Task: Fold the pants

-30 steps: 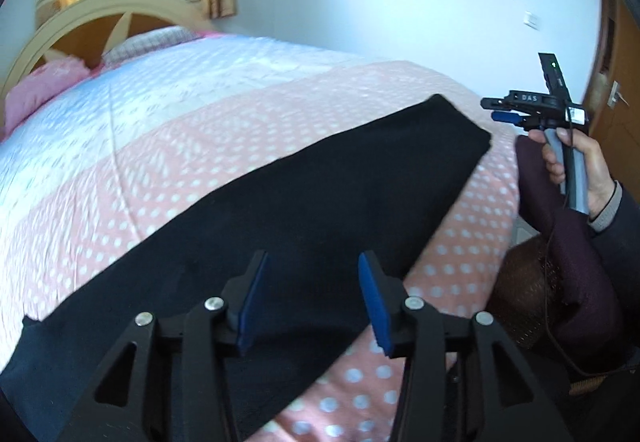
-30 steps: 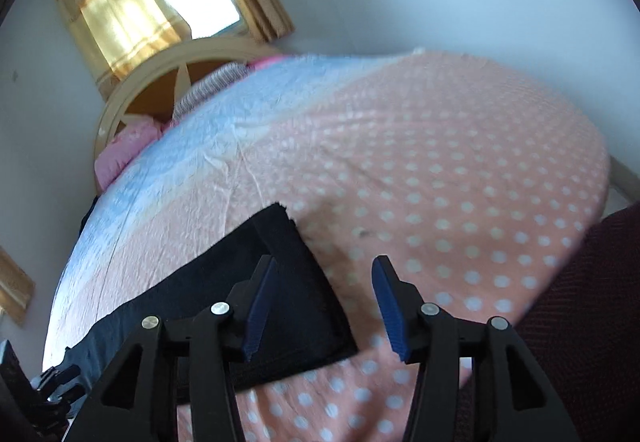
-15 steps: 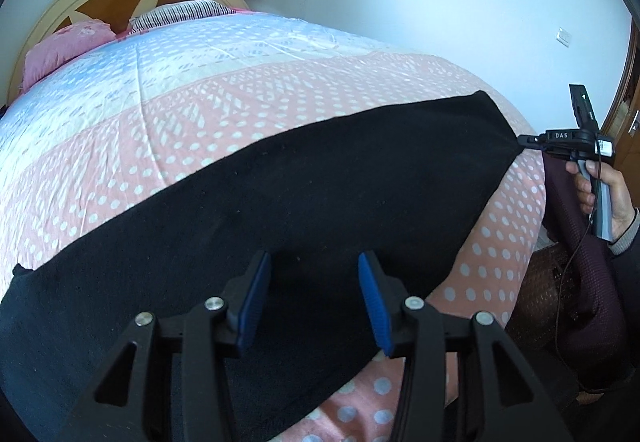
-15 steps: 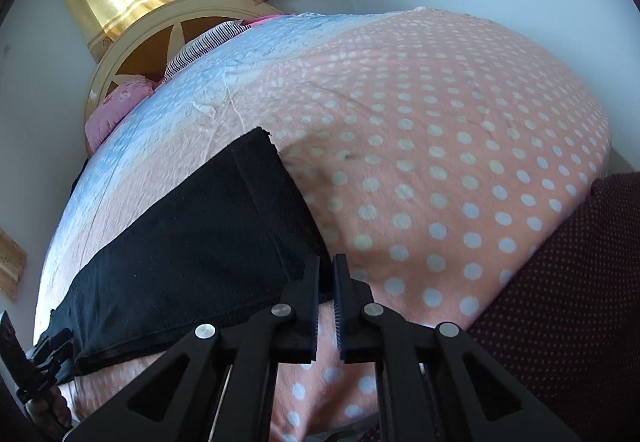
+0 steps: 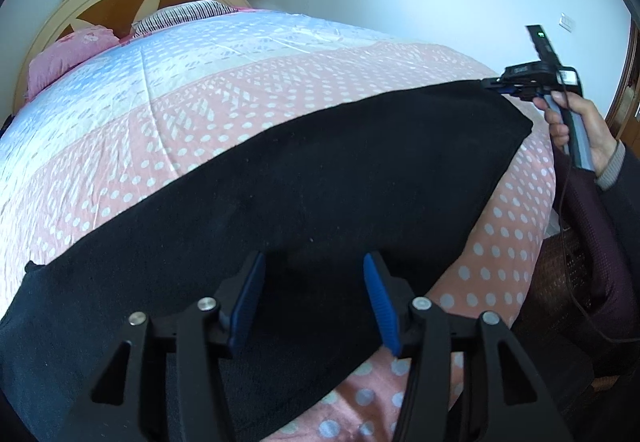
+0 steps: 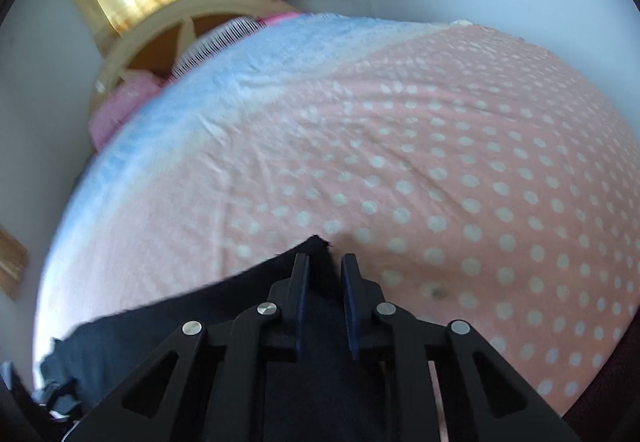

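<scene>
My right hand-held gripper (image 6: pixel 324 274) pinches a corner of the black fabric pants (image 5: pixel 320 182) (on the pink dotted bed (image 5: pixel 200 102)); my left hand-held gripper (image 5: pixel 314 284) is opening, its pads clear of the cloth.

Black, soft-napped fabric pants (image 5: pixel 320 194), long and flat, spread as one broad dark band across the near part of the pink, white-dotted bed quilt (image 5: pixel 224 106). Stretched slantwise along the quilt's near edge, well short of the blue-and-white band toward the headboard. Surface smooth, nearly free of wrinkles. One end corner (image 6: pixel 318 242) lifted just clear of the quilt, raised to a small point. Opposite end low at the quilt's other near corner, slightly rumpled.
</scene>
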### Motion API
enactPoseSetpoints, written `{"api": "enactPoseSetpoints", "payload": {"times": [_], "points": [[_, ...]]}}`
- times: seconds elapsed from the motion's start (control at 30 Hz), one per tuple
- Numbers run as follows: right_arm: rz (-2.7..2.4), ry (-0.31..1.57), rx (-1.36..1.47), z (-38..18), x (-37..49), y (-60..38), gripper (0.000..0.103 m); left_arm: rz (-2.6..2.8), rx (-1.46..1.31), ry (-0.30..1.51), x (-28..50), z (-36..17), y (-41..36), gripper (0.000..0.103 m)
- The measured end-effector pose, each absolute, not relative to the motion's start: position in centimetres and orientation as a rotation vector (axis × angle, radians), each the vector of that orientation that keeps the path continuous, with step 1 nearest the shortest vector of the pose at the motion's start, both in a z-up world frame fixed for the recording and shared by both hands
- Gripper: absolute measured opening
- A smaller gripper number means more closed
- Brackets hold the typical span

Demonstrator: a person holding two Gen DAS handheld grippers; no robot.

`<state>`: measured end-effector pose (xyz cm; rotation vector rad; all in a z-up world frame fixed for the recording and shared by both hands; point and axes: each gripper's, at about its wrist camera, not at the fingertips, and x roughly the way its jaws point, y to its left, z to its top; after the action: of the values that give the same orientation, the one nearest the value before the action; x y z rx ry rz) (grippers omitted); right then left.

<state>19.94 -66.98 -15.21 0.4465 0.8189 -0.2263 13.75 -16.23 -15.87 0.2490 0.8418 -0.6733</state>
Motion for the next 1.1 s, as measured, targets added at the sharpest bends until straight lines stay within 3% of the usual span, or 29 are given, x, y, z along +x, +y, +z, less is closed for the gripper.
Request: {"api": "enactPoseSetpoints", "payload": {"times": [0.3, 0.37, 0.63, 0.73, 1.1], "points": [[-0.341, 0.74, 0.358, -11.6, 18.2, -65.5, 0.023, -0.618, 0.262, 0.801, 13.0, -14.7, -14.3, 0.06], [-0.304, 0.714, 0.318, -10.0, 18.1, -63.2, 0.026, -0.578, 0.256, 0.776, 12.7, -13.9, -12.2, 0.065], [0.221, 0.762, 0.252, -7.5, 23.1, -46.0, 0.029, -0.325, 0.22, 0.711, 12.2, -12.5, -1.5, 0.075], [0.377, 0.802, 0.223, -8.0, 25.2, -38.7, 0.039, -0.28, 0.202, 0.747, 12.4, -13.8, 1.5, 0.075], [0.698, 1.04, 0.272, -11.2, 32.1, -18.9, 0.042, -0.291, 0.138, 0.791, 11.3, -16.5, 3.7, 0.077]]}}
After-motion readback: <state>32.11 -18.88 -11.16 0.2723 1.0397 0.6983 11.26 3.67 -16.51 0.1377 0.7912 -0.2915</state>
